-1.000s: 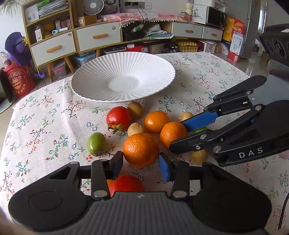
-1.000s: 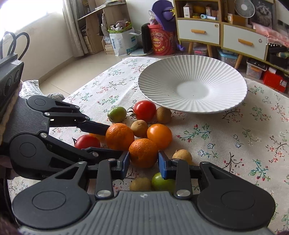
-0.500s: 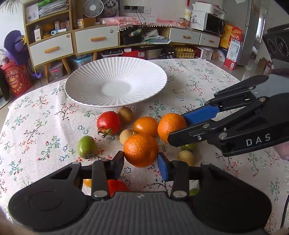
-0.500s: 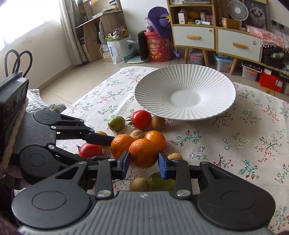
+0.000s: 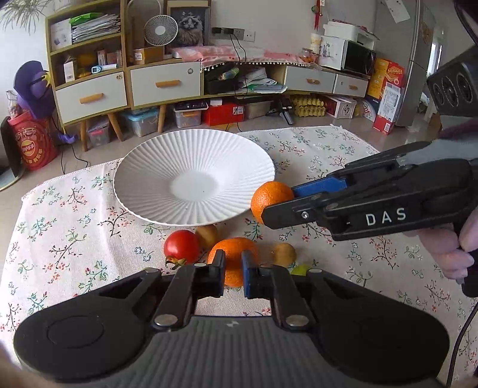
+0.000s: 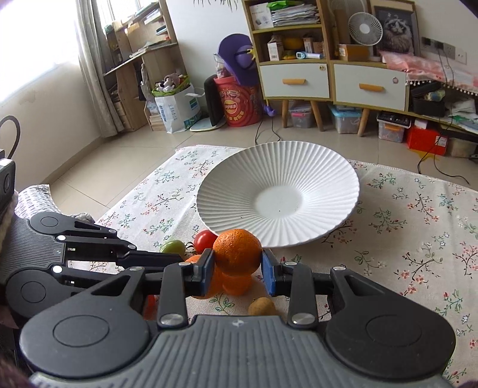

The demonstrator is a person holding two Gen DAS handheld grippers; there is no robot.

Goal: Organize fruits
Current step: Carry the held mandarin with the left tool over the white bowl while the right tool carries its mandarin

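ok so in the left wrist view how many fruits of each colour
orange: 2, held orange, loose orange
red: 1, tomato
brown: 2, left brown fruit, right brown fruit
green: 1, green sliver, mostly hidden
total: 6

A long wooden cabinet with white drawers and orange handles stands along the far white wall. A small white fan sits on top (beside a cat picture). Bright daylight comes through the left window onto the pale tiled floor.
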